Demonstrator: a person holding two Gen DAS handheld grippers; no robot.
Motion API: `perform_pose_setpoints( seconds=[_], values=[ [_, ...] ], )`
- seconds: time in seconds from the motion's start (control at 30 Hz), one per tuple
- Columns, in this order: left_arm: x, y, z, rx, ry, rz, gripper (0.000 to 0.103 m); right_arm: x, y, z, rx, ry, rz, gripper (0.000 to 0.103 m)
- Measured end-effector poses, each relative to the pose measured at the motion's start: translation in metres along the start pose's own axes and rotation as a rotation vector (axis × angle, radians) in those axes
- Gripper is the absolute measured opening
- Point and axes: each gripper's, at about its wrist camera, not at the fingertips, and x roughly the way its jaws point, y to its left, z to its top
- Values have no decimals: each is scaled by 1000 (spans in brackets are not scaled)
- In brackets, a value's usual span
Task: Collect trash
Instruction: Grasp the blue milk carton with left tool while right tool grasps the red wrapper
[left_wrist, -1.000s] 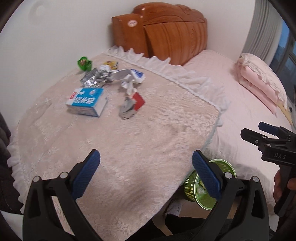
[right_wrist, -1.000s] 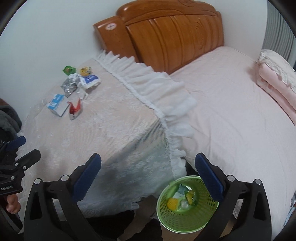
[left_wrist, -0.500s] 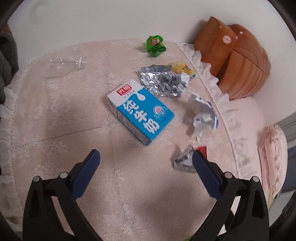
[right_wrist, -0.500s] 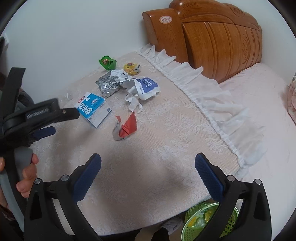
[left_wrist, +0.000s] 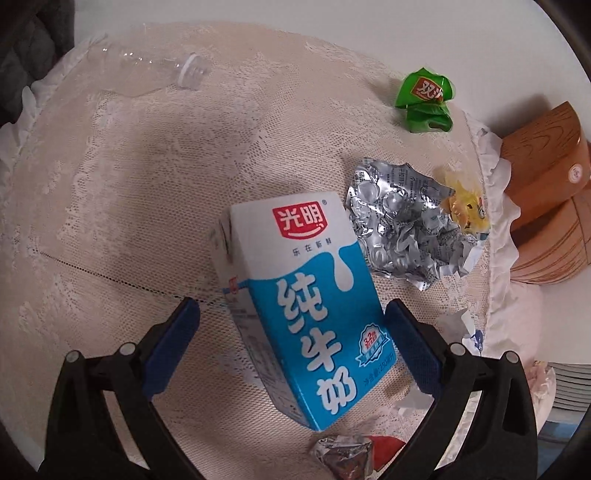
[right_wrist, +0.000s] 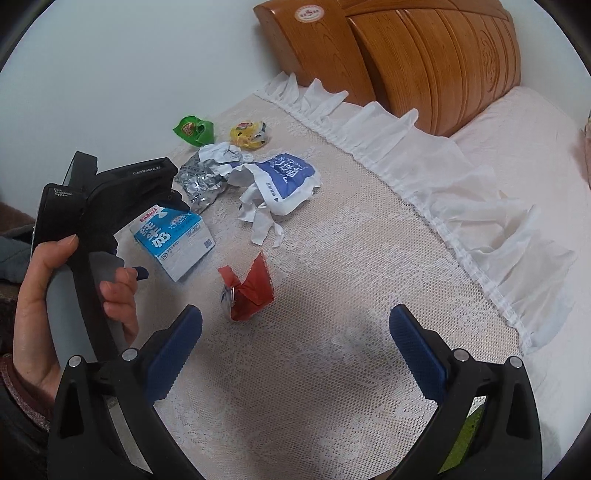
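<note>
Near the lace-covered table's left edge, milk carton is straddled by the spread left gripper, positioned for pinching.

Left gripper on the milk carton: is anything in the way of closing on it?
Nothing visible. The milk carton lies between the open left gripper fingers; the foil wrapper sits beyond, the red wrapper nearer, both outside the gap.
</note>
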Motion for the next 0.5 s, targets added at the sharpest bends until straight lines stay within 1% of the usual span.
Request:
perform_pose_setpoints(
  seconds=[0.07,0.17,0.27,0.33,0.37,0.4,0.43,0.47,0.5],
  values=[
    [-2,-2,0,1,7,-60,95,0,-3,1,0,1,-9,101],
    [-2,-3,-1,30,-5,-60,95,0,-8,2,7,-3,-14,101],
    [7,-2,2,38,48,-82,95,-1,-12,4,17,-6,-17,101],
    [12,0,1,34,63,-87,95,-1,-14,4,20,-4,-23,101],
    [14,1,0,39,66,-82,94,-1,-14,5,21,-2,-24,101],
    [16,2,-1,49,66,-76,89,-1,-14,6,21,-2,-25,101],
    [14,3,-1,61,50,-66,87,-1,-14,6,20,-3,-28,101],
    [13,3,-2,72,38,-58,82,-1,-13,7,18,-5,-29,101],
    [11,4,-2,78,33,-70,81,-1,-12,7,14,-6,-29,101]
  ],
)
